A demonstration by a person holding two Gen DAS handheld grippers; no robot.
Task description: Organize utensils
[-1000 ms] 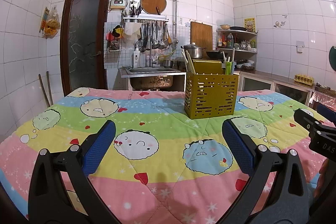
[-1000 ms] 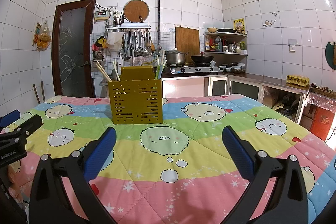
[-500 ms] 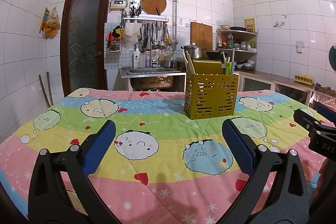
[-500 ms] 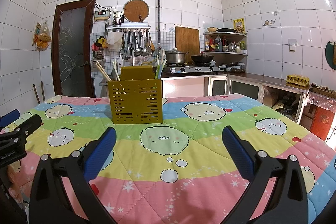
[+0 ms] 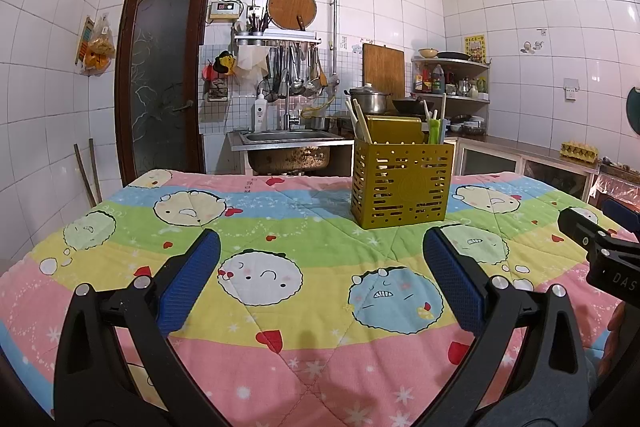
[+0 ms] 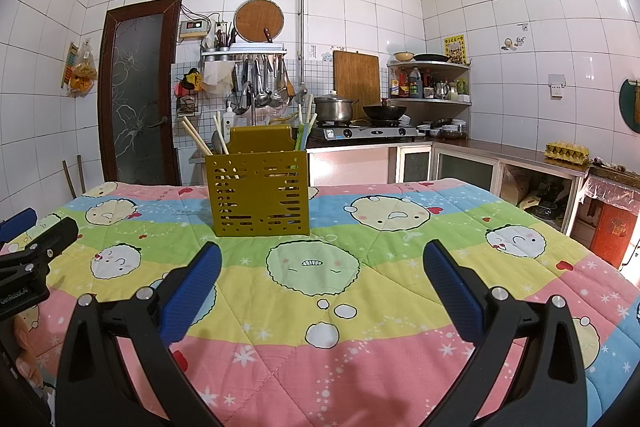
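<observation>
A mustard-yellow slotted utensil holder (image 5: 402,183) stands upright on the cartoon-print cloth, beyond both grippers; it also shows in the right wrist view (image 6: 260,191). Wooden chopsticks (image 5: 360,121) lean out of its left side, and green and pale utensils (image 5: 435,125) stand in its right side. My left gripper (image 5: 320,275) is open and empty, low over the cloth. My right gripper (image 6: 320,281) is open and empty too. Each gripper shows at the edge of the other's view: the right one (image 5: 592,247), the left one (image 6: 36,251).
The table carries a quilted cloth (image 6: 360,291) with striped colours and cartoon faces. Behind it are a steel sink (image 5: 290,147), a hanging utensil rack (image 5: 288,75), a stove with pot and wok (image 6: 360,123), counters (image 6: 520,155) and a dark door (image 5: 160,79).
</observation>
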